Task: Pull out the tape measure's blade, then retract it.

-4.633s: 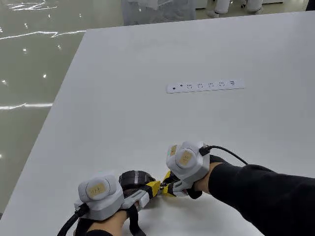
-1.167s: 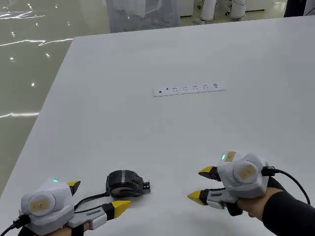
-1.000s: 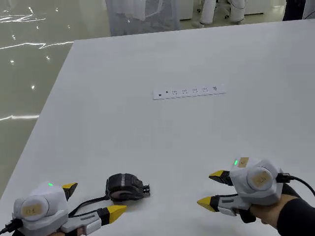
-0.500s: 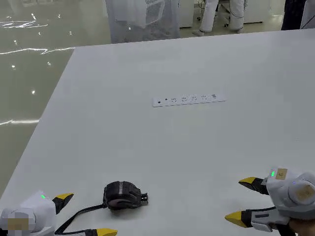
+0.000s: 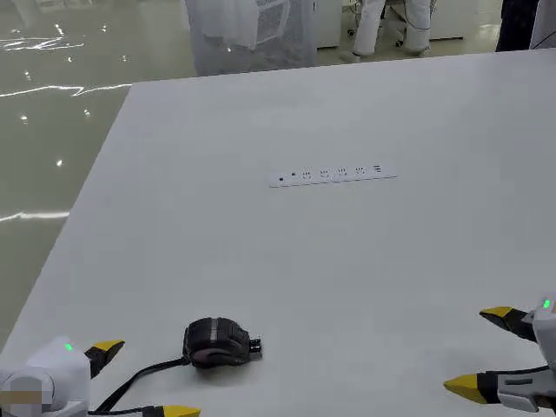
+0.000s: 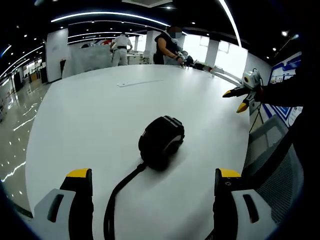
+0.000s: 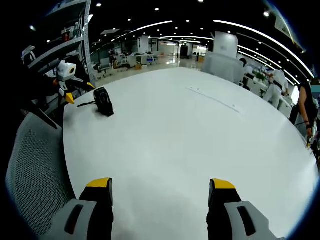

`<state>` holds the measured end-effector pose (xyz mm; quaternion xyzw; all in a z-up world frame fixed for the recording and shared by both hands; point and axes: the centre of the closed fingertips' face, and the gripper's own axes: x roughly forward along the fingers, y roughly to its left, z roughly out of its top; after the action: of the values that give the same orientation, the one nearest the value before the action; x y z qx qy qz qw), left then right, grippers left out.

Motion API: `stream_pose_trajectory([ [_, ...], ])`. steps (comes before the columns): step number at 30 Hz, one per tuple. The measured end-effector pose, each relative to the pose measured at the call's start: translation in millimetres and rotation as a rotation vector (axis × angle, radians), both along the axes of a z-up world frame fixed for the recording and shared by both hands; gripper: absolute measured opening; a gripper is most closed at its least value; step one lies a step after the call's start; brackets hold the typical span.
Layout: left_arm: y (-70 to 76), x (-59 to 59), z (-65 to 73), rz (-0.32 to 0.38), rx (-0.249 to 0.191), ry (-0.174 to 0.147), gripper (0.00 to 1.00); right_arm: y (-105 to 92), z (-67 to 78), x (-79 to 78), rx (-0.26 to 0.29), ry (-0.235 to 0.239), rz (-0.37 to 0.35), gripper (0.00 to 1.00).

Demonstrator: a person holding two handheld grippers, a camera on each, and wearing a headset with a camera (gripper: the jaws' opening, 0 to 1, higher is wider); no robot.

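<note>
Both grippers have drawn off to the sides since they met over the case seconds ago. At far left, the left gripper (image 5: pixel 139 380) has its jaws apart and empty. A black strap (image 6: pixel 117 195) trails from between them to the tape measure (image 5: pixel 215 341), which lies alone on the counter (image 5: pixel 330 252), blade wound in. Far right, the right gripper (image 5: pixel 482 349) also has its jaws apart. Both steps look done; another pull would need one gripper clamping the case while the other pinches the hook (image 5: pixel 257 347). The counter is plain white, with a power strip (image 5: pixel 332 174) farther back and a glossy floor (image 5: pixel 52 104) beyond its left edge.
</note>
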<state>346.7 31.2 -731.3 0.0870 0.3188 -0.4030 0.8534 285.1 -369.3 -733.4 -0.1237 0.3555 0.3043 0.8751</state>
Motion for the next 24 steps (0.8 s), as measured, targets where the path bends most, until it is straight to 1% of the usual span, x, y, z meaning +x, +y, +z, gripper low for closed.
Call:
stream_pose_trajectory([
  [2, 2.4, 0.6, -0.4, 0.002, 0.004, 0.0, 0.99, -5.2, 1.8, -1.3, 0.0, -0.005, -0.011, 0.78],
  [3, 3.5, 0.6, 2.2, 0.009, 0.001, -0.003, 0.99, -8.9, 2.5, -2.2, -0.003, -0.006, -0.021, 0.79],
  [4, 5.0, 2.4, 4.2, 0.016, 0.004, -0.016, 0.99, -11.2, 2.8, -2.9, -0.004, -0.006, -0.028, 0.8],
  [5, 6.4, 3.3, 4.9, 0.019, 0.001, -0.02, 0.99, -12.9, 3.1, -3.6, -0.003, -0.004, -0.034, 0.81],
  [6, 8.5, 4.4, 5.2, 0.024, -0.011, -0.013, 0.99, -13.6, 3.5, -5.7, -0.005, 0.001, -0.035, 0.82],
  [7, 9.3, 4.8, 6.8, 0.027, -0.014, -0.016, 0.99, -13.4, 4.3, -7.2, -0.006, 0.002, -0.031, 0.83],
  [9, 11.2, 4.8, 10.6, 0.03, -0.022, -0.027, 0.99, -13.5, 9.1, -9.2, 0.0, -0.008, -0.031, 0.87],
  [11, 16.3, 6.6, 14.4, 0.045, -0.02, -0.056, 0.99, -17.2, 12.5, -9.1, 0.01, -0.015, -0.043, 0.91],
  [14, 21.2, 4.1, 14.9, 0.056, -0.026, -0.053, 0.99, -23.2, 14.8, -9.8, 0.005, -0.02, -0.058, 0.99],
  [16, 28.3, 5.7, 12.1, 0.066, -0.016, -0.047, 0.99, -27.8, 15.0, -10.9, 0.002, -0.02, -0.064, 0.99],
  [19, 30.3, 4.1, 11.5, 0.073, -0.014, -0.039, 0.99, -30.8, 14.7, -12.7, 0.001, -0.013, -0.073, 0.99],
  [24, 30.1, 4.0, 16.9, 0.073, -0.01, -0.055, 0.99, -33.6, 14.0, -14.6, -0.003, -0.016, -0.08, 0.99],
])
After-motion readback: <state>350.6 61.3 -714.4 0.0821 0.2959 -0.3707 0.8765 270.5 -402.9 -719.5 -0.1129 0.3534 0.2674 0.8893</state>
